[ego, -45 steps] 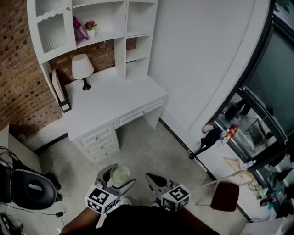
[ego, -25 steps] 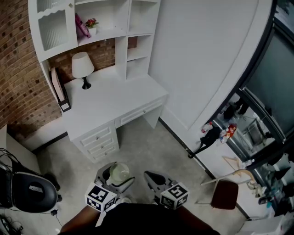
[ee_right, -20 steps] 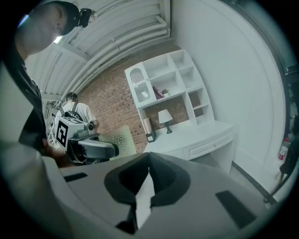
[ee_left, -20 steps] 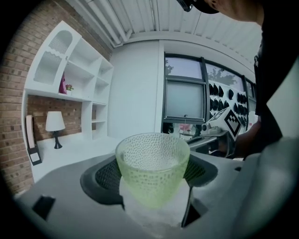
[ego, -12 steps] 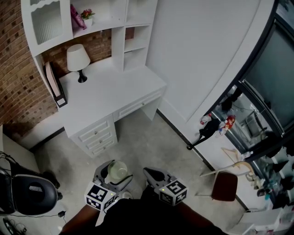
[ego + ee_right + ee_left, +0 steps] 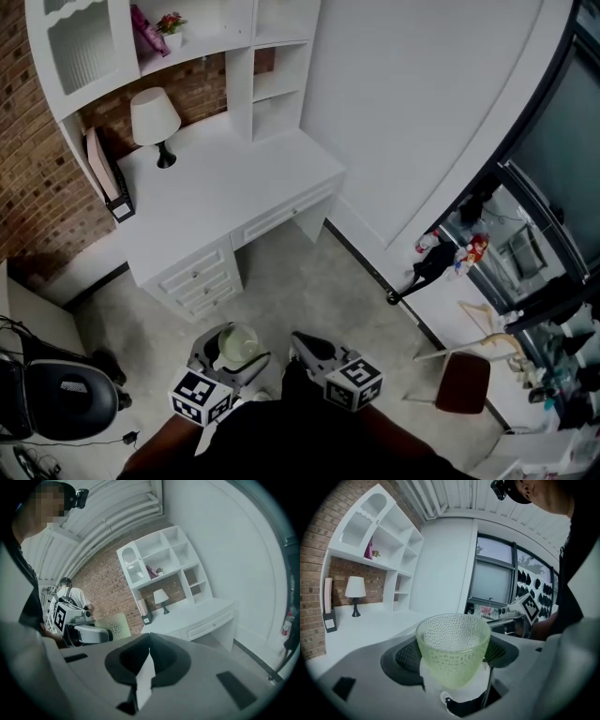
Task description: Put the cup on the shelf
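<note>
A pale green dimpled glass cup (image 6: 452,646) sits upright between the jaws of my left gripper (image 6: 234,354), which is shut on it; in the head view the cup (image 6: 238,344) is low and left of centre. My right gripper (image 6: 302,349) is beside it, jaws together with nothing between them (image 6: 149,660). The white shelf unit (image 6: 234,56) rises over the white desk (image 6: 225,202) ahead, at upper left. From the right gripper view the cup (image 6: 115,626) and the shelf unit (image 6: 164,559) are both visible.
On the desk stand a white lamp (image 6: 155,117) and a file holder (image 6: 101,173). A pink thing and a small plant (image 6: 171,22) occupy one shelf. A black chair (image 6: 56,398) is at left, a brown stool (image 6: 464,382) at right, a dark window wall (image 6: 553,206) further right.
The view has shifted a little toward the desk, which now sits slightly higher and further left. Both grippers keep their places low in the view, the cup still held.
</note>
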